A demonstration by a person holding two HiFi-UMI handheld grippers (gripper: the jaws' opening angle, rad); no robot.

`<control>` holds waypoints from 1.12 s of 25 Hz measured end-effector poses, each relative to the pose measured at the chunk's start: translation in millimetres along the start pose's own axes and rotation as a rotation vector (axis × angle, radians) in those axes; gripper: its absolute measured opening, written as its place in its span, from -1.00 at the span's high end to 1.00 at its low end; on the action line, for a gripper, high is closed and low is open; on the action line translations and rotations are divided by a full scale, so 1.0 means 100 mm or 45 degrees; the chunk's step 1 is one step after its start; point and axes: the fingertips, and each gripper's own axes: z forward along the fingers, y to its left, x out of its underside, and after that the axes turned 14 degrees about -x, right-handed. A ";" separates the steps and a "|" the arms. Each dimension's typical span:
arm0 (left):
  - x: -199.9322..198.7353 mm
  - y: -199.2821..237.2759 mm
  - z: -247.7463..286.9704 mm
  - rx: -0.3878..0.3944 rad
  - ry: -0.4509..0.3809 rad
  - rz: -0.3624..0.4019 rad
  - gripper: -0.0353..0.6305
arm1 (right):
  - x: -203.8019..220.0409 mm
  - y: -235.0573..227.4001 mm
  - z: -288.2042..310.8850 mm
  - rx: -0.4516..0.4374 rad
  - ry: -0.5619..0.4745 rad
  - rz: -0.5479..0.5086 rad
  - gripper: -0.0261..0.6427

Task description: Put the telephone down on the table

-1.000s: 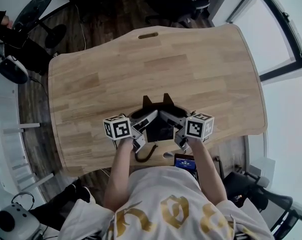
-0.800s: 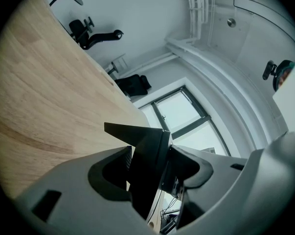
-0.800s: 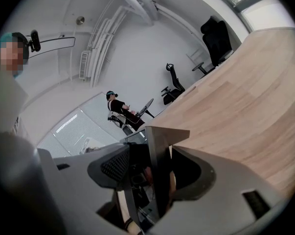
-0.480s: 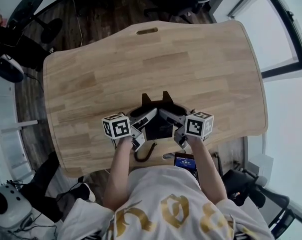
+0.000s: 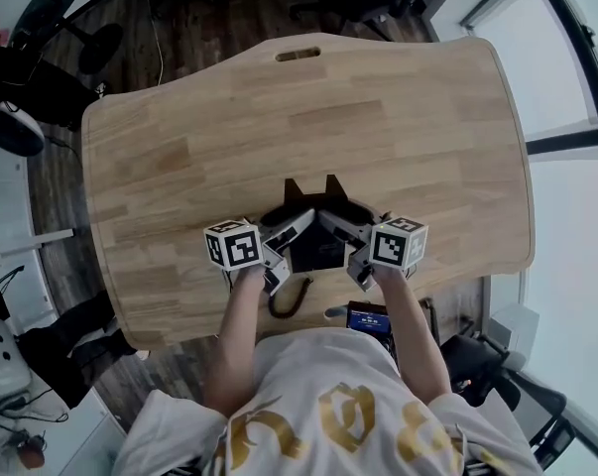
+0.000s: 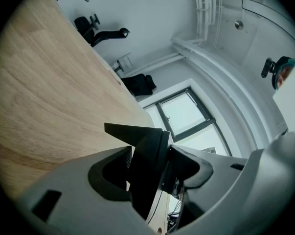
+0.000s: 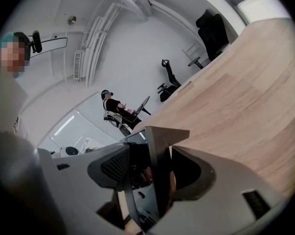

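black telephone (image 5: 316, 251), half hidden between them, is clenched by fingers (image 6: 69, 190) of left gripper (image 5: 287, 241) and right gripper (image 5: 356, 241).

We read no words anywhere: the gold print on the shirt (image 5: 308, 410) and the small blue screen (image 5: 366, 317) stay illegible.

Pedestal fan (image 5: 105, 43) at 10 o'clock; window (image 5: 576, 77) at 2 o'clock; small lit screen (image 5: 368, 317), possibly a mobile device, at 5 o'clock.
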 end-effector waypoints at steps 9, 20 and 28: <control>-0.09 0.13 0.10 -0.014 0.000 -0.005 0.20 | -0.04 -0.15 0.10 0.011 -0.004 0.021 0.21; -0.08 0.31 0.19 -0.037 0.013 -0.042 0.20 | 0.00 -0.31 0.15 0.046 0.006 0.067 0.21; -0.09 0.40 0.23 -0.052 0.032 -0.084 0.20 | 0.02 -0.41 0.19 0.066 0.022 0.096 0.21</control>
